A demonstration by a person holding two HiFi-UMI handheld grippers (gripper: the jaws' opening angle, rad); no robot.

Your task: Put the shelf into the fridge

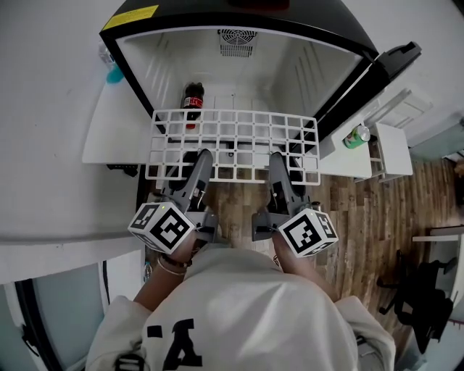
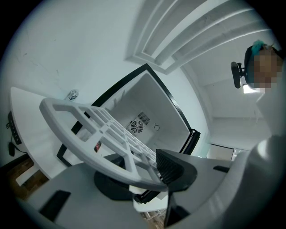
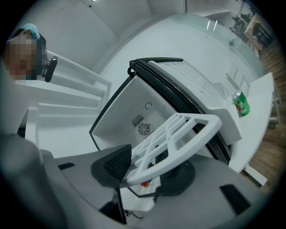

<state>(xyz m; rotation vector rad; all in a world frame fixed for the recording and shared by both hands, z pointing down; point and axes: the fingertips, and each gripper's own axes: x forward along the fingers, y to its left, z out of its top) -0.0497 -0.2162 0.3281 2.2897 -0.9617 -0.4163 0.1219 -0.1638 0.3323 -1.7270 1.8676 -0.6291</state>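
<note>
Gripping the shelf (image 1: 232,138) by its near rim with the left gripper (image 1: 202,156), jaws closed on a white bar. Doing the same with the right gripper (image 1: 278,159), further right along that rim.

Confirmed only in the gripper views: ribbed black pad above and round pad below the rim at the left gripper (image 2: 147,174), likewise at the right gripper (image 3: 147,172). From the head view, just two jaws reaching onto the grid.

Holding the shelf about level before the open fridge (image 1: 304,69), far edge at its mouth, not yet seated inside.

Shown in all three views: round fan vent (image 1: 237,40) on the back wall. Seen from the head alone: yellow sticker (image 1: 130,17) on the top edge, print too small to read. Whole only from the head: dark bottle (image 1: 193,98) with a red label, unreadable, standing inside beyond the grid; in the gripper views, only a red scrap through the bars.

Out on the open door (image 1: 377,72), inner side: green can (image 1: 356,135). Same can (image 3: 241,103) in the right gripper view, label illegible.
</note>
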